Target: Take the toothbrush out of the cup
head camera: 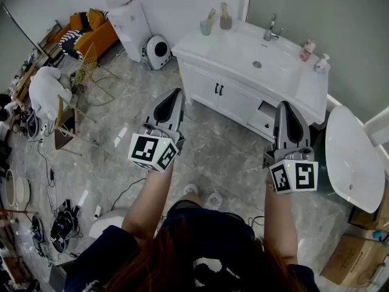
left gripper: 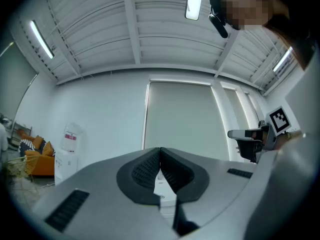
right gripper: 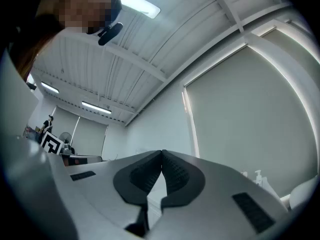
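Observation:
Two cups stand at the left end of the white vanity top (head camera: 243, 47): a pale green cup (head camera: 206, 28) with a toothbrush (head camera: 211, 16) sticking up from it, and a grey cup (head camera: 226, 22) that also holds an upright item. My left gripper (head camera: 177, 92) hovers in front of the cabinet, well short of the cups, shut and empty. My right gripper (head camera: 284, 106) hangs before the cabinet's right side, also shut and empty. In the gripper views both pairs of pads (left gripper: 160, 153) (right gripper: 161, 155) meet, aimed up at the wall and ceiling.
A faucet (head camera: 271, 28) and basin sit mid-vanity, with two bottles (head camera: 307, 50) at its right end. A toilet (head camera: 352, 157) stands to the right. A water dispenser (head camera: 130, 20), a round white device (head camera: 157, 51) and cluttered floor items lie to the left.

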{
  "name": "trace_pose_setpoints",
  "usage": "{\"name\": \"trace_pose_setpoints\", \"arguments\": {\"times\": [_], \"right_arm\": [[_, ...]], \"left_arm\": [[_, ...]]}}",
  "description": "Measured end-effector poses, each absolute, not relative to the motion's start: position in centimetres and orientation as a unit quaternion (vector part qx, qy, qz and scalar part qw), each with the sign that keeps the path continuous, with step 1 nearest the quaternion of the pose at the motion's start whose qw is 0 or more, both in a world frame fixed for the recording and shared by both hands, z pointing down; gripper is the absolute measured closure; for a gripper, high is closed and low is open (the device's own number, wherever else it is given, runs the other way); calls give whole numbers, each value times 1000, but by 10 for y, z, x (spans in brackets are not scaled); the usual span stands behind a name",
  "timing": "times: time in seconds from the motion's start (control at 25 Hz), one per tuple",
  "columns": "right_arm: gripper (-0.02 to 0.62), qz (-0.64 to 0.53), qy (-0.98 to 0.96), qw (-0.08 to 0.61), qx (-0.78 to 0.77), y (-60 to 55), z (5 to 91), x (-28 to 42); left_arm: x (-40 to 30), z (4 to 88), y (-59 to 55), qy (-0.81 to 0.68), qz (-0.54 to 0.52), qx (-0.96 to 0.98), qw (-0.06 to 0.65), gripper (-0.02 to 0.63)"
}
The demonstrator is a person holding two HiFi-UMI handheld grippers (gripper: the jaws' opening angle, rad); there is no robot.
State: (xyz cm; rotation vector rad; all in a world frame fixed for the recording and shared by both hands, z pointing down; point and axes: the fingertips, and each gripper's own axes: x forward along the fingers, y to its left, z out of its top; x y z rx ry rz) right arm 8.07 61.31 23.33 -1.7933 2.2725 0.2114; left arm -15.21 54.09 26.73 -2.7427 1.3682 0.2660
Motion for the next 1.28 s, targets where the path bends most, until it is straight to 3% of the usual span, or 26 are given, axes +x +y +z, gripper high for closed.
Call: {"name": "trace_pose_setpoints", "arguments": {"times": [0.68,1.28], "right_arm": [[580,67,778,143,-608,581,238,87],[580,95,777,139,-607,404,210,74]], "left_arm": [[-134,273,501,417,85,-905,20,588],[-137,247,313,416,108,-902,36,588]]}}
